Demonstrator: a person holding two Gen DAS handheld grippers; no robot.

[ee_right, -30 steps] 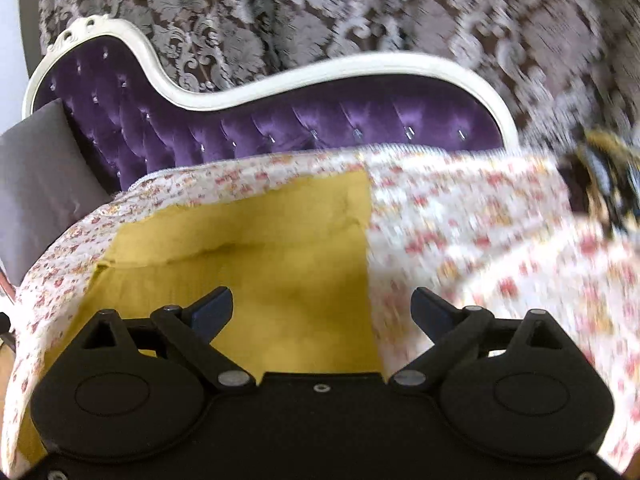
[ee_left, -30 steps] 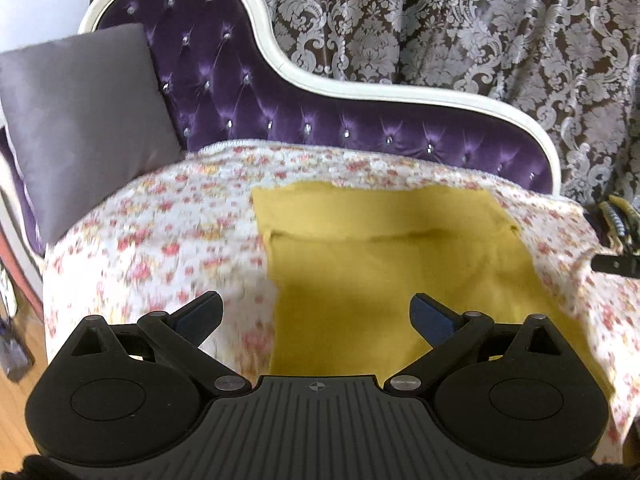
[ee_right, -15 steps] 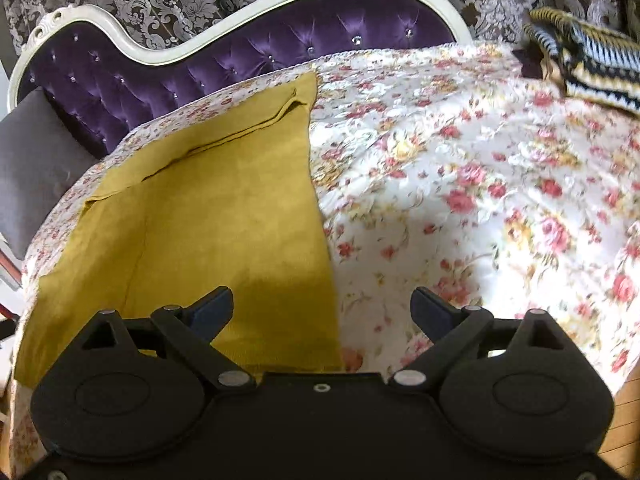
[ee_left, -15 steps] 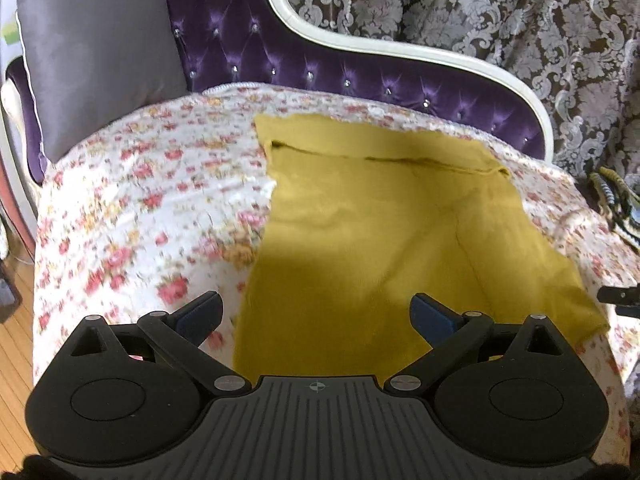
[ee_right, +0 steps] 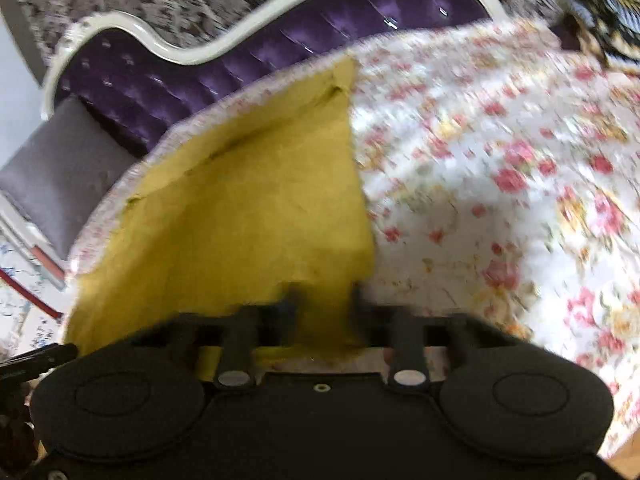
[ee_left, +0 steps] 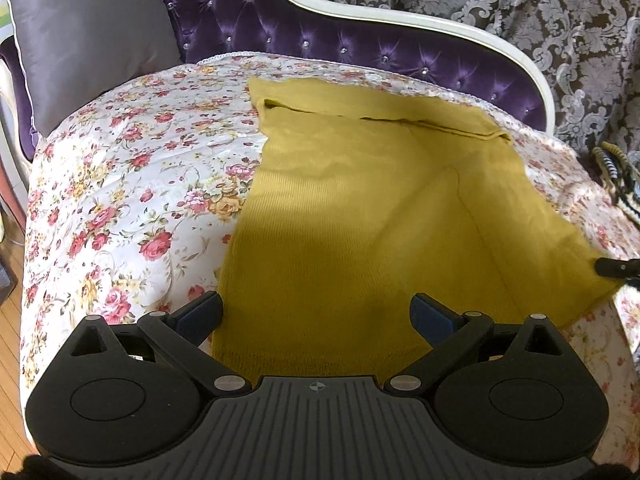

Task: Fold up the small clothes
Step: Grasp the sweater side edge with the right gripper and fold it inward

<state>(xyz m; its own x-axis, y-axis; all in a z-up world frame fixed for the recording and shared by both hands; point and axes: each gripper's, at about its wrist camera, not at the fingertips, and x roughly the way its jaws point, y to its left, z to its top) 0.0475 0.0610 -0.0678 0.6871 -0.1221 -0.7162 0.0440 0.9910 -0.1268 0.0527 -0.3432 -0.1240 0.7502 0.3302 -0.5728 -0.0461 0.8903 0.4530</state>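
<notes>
A mustard-yellow knit garment (ee_left: 360,216) lies spread flat on a floral bedspread (ee_left: 132,184), its far edge folded over. My left gripper (ee_left: 316,316) is open and hovers over the garment's near left corner. In the right wrist view, which is blurred, the garment (ee_right: 248,208) fills the left half. My right gripper (ee_right: 322,300) has its fingers close together around the garment's near right corner, with cloth between them. The right gripper's tip (ee_left: 618,268) also shows at the garment's right corner in the left wrist view.
A purple tufted sofa back (ee_left: 360,40) with a white frame runs behind the bedspread. A grey cushion (ee_left: 88,36) leans at the far left. A striped yellow-black cloth (ee_left: 618,176) lies at the right edge. Wooden floor (ee_left: 10,320) shows lower left.
Both grippers moved down and nearer to the garment's front edge. The right gripper's fingers went from wide open to closed around the near right corner.
</notes>
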